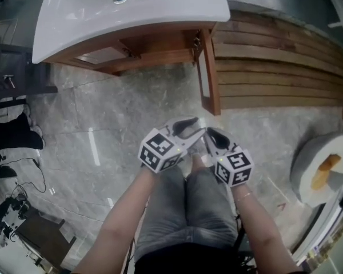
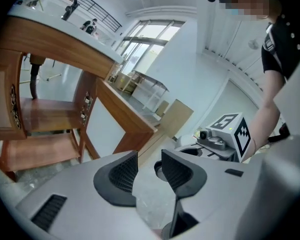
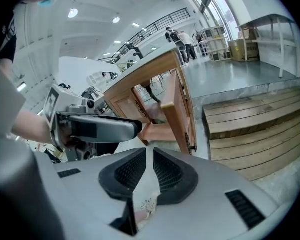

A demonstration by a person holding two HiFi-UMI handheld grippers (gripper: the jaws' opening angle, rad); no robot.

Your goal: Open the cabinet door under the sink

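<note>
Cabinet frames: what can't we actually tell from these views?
- Cabinet interior: head view, sink basin overhangs it; only a strip of shelf shows.
- Open door: edge-on in head view, its front face unseen.
- Orange object on the round white stand: head view, stand cut by the right edge; what it is, unclear.
- People in the background: right gripper view, too small.

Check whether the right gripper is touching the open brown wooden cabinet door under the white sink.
Apart. The head view shows grey marble floor between the right gripper and the open brown wooden cabinet door.
</note>
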